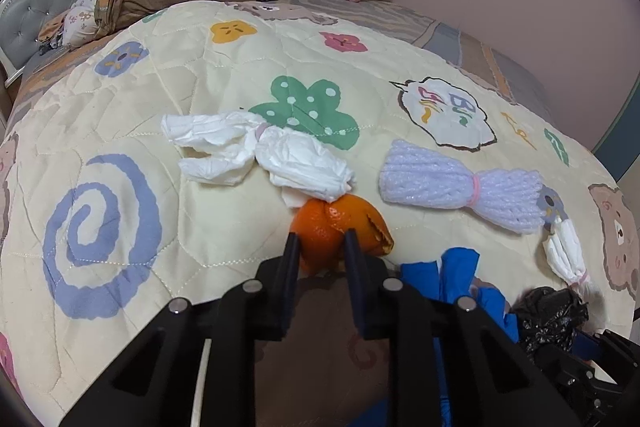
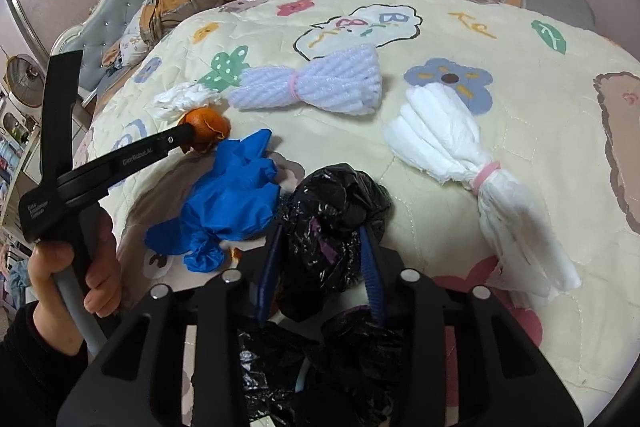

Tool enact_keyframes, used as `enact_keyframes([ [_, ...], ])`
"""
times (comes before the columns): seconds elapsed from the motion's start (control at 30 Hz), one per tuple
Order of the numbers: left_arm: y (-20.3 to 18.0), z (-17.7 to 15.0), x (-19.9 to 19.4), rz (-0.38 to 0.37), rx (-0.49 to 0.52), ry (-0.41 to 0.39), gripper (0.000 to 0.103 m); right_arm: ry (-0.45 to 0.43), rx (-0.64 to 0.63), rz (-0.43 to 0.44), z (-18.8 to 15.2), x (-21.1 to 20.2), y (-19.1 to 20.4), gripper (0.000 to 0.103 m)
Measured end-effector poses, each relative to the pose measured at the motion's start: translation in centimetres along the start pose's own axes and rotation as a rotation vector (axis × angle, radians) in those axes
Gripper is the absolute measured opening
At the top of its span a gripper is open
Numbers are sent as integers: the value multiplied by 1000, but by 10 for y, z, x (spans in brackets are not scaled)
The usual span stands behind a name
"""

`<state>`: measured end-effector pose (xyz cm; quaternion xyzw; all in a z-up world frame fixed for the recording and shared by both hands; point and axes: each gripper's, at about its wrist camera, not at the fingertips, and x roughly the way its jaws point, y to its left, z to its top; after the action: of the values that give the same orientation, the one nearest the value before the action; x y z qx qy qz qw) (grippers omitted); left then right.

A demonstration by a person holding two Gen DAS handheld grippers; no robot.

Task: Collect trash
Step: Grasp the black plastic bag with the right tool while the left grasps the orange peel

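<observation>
The orange peel (image 1: 336, 227) is lying on the bed's quilt (image 1: 200, 75), touching the near end of a tied white tissue bundle (image 1: 256, 151), and your left tool (image 1: 320, 239) is pinching it, its fingers narrowed onto the rind. Beside it, a crumpled blue glove (image 2: 228, 203) is resting just next to the black plastic bag (image 2: 332, 223), which your right tool (image 2: 320, 251) is gripping, its blue-padded fingers pressing into the folds. A foam net bundle (image 2: 308, 87) and a second tissue bundle (image 2: 472, 171) are waiting further out, apart from both tools. You are, by my reading, picking up the first scrap while securing the bag; next you likely need to lift the peel clear of the tissue and get the bag's mouth open. That mouth is hidden in the crumples, and your left hand (image 2: 76, 263) is showing only partly.
</observation>
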<state>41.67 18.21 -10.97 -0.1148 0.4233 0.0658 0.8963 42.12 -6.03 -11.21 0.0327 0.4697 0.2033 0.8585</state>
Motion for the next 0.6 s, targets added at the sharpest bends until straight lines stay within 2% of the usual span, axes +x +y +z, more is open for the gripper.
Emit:
enact_keyframes([
  [0.2,8,-1,-8,-26,-29,5,11,-48,-18,-12,-2,-14,4,26],
  [0.6,7,-18,-60,-124,-18,-54,10,-131,-18,4,-9,-55,9,25],
])
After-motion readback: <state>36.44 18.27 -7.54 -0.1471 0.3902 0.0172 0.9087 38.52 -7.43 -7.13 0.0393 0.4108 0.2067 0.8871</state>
